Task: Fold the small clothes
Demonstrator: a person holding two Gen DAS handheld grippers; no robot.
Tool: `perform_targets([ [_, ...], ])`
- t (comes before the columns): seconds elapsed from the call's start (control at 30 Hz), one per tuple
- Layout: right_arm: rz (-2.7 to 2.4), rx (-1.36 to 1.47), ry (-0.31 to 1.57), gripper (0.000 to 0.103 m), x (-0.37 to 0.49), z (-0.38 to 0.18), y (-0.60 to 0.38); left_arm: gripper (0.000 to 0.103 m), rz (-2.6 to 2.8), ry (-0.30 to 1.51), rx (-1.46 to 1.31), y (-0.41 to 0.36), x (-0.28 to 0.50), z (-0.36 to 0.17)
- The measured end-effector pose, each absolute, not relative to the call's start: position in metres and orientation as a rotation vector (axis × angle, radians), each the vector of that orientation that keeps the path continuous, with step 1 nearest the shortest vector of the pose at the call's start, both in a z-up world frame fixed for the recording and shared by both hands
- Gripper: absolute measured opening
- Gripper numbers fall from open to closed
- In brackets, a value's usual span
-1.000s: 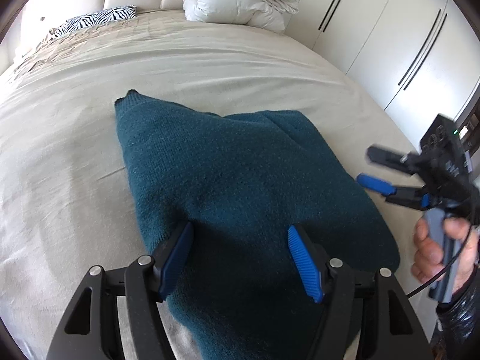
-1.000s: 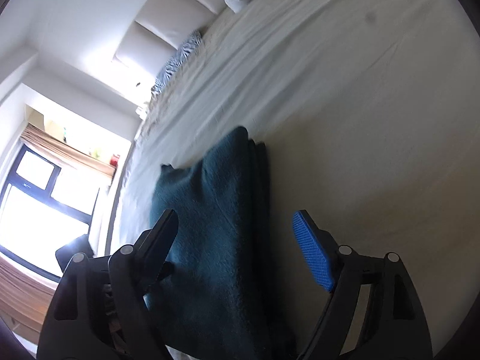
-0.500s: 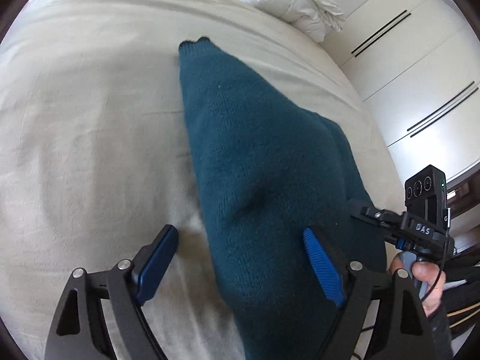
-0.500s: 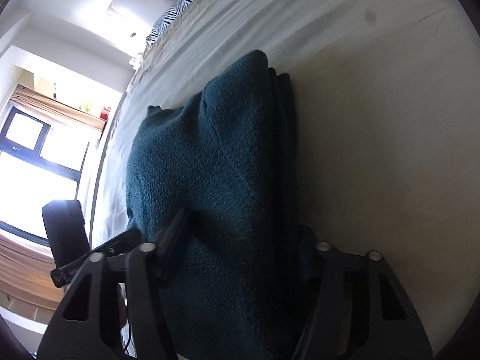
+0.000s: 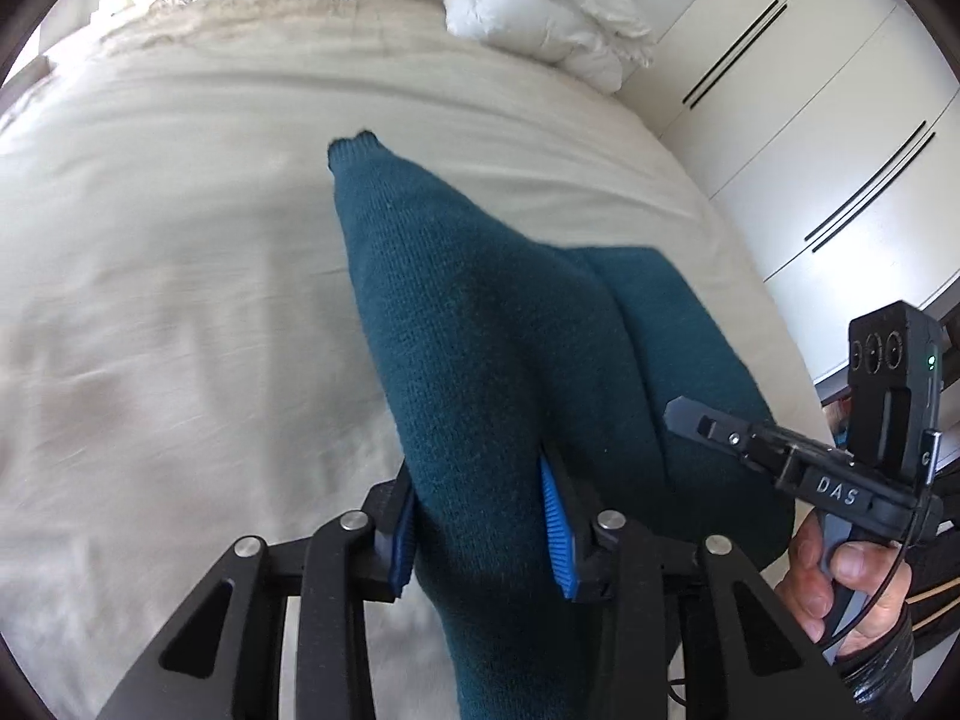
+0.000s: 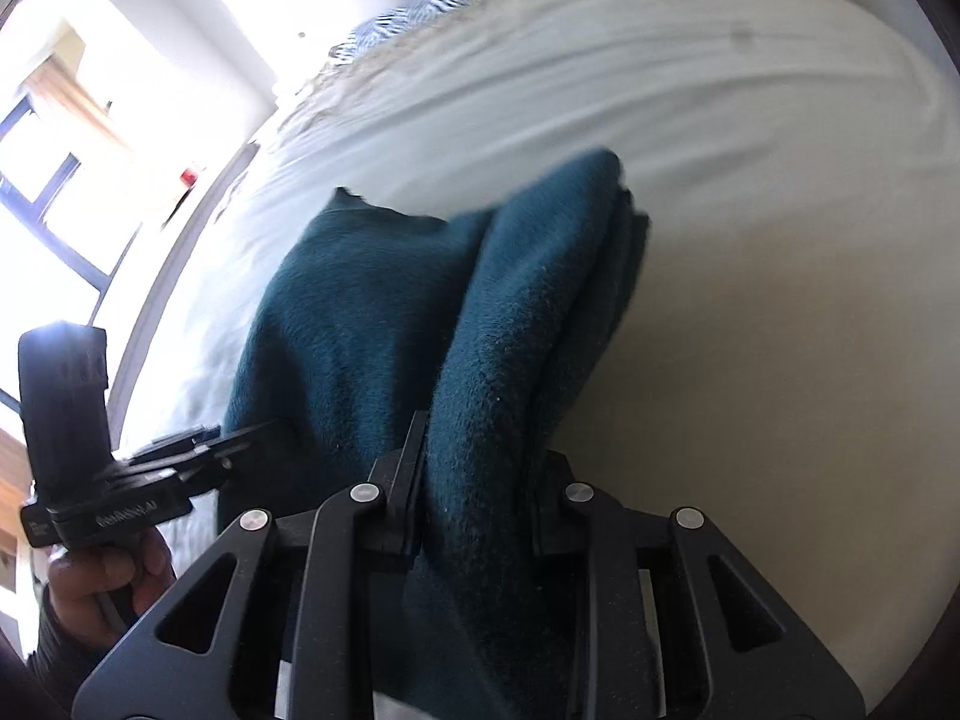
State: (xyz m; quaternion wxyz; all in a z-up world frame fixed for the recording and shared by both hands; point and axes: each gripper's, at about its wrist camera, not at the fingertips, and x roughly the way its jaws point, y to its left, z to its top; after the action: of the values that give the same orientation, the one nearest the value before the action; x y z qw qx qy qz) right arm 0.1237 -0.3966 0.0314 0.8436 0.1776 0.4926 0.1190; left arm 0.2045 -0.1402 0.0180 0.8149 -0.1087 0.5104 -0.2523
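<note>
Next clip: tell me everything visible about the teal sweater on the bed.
The teal sweater is a dark blue-green knit, soft and slightly fuzzy, already folded into stacked layers. Its near end is pinched into two raised ridges: the left hand-held gripper has just been closing and its blue pads press one bunch, and the right hand-held gripper has just been closing and clamps the other. The far end, with a ribbed cuff-like tip, lies on the cream bedsheet. Nothing else touches it.

Sweater [image 5: 492,360] near end cut off; bedsheet [image 6: 690,78] blurred.
</note>
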Motion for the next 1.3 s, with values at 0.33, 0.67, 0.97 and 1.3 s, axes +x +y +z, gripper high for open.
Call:
perform_targets([
  [0.33, 0.417, 0.346, 1.073, 0.023, 0.02, 0.032, -0.291, 0.038, -0.45, 1.108, -0.219, -0.038, 0.078, 0.013],
  [0.67, 0.386, 0.73, 1.131, 0.049, -0.021, -0.062, -0.322, 0.05, -0.421, 1.097, -0.255, -0.017, 0.043, -0.034],
  [0.97, 0.209, 0.648, 1.029, 0.054, -0.043, -0.028, -0.351, 0.092, -0.296, 0.84, -0.182, -0.008, 0.012, 0.01],
  [1.3, 0.007, 0.3, 0.661, 0.071, -0.106, 0.08, -0.334, 0.103, -0.119, 0.403, 0.029, -0.006, -0.067, 0.106],
])
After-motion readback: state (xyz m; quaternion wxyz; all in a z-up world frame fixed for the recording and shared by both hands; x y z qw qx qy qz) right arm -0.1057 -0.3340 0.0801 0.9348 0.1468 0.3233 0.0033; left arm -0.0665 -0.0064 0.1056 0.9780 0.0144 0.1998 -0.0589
